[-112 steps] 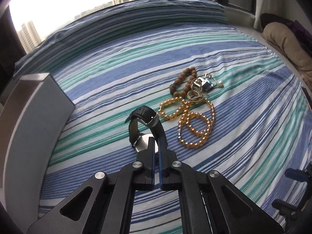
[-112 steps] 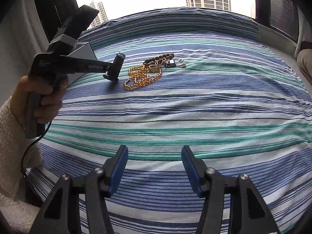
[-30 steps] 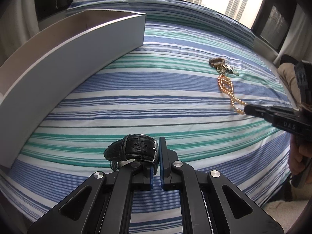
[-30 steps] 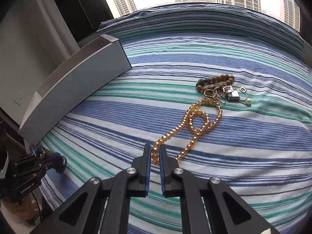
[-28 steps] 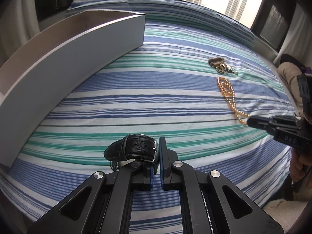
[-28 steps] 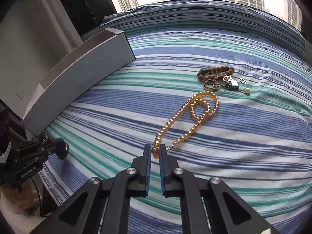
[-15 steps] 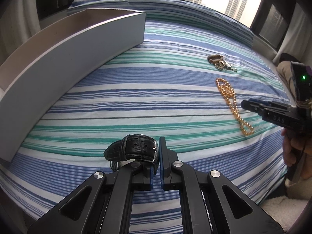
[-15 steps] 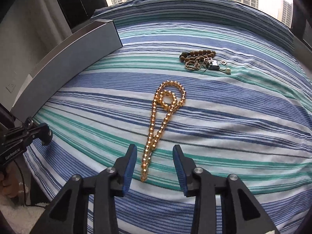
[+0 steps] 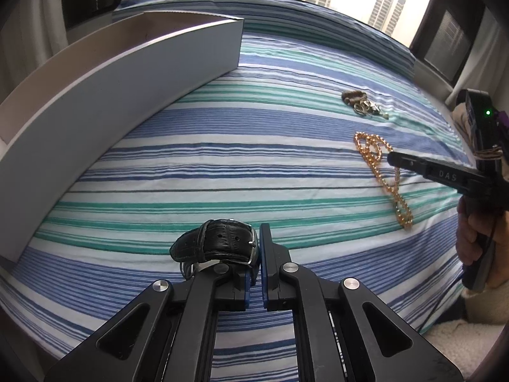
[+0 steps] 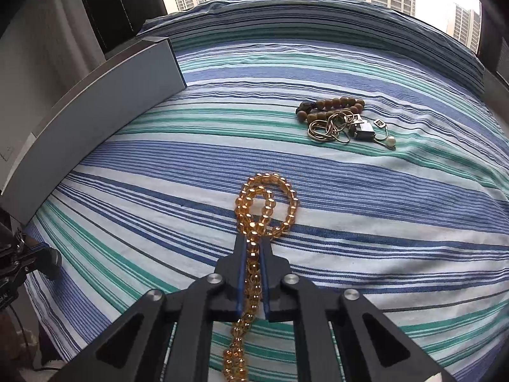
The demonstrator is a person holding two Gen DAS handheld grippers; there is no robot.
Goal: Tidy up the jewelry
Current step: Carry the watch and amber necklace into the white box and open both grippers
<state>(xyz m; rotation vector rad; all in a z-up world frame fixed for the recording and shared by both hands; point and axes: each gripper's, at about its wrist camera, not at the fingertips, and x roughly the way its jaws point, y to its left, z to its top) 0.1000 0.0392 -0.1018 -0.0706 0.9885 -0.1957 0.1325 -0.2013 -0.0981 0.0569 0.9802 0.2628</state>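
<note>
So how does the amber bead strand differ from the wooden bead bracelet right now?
The amber bead strand is long, glossy and translucent, its end looped; the wooden bead bracelet is short, matte and brown. The strand lies alone and runs between the right gripper's shut fingers; the bracelet sits untouched farther off, beside tangled gold chains. Both lie on the striped bedsheet.

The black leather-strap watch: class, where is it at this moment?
In the left wrist view, the black leather-strap watch sits at bottom centre, clamped in the left gripper over the striped bedsheet, near the long grey box.
</note>
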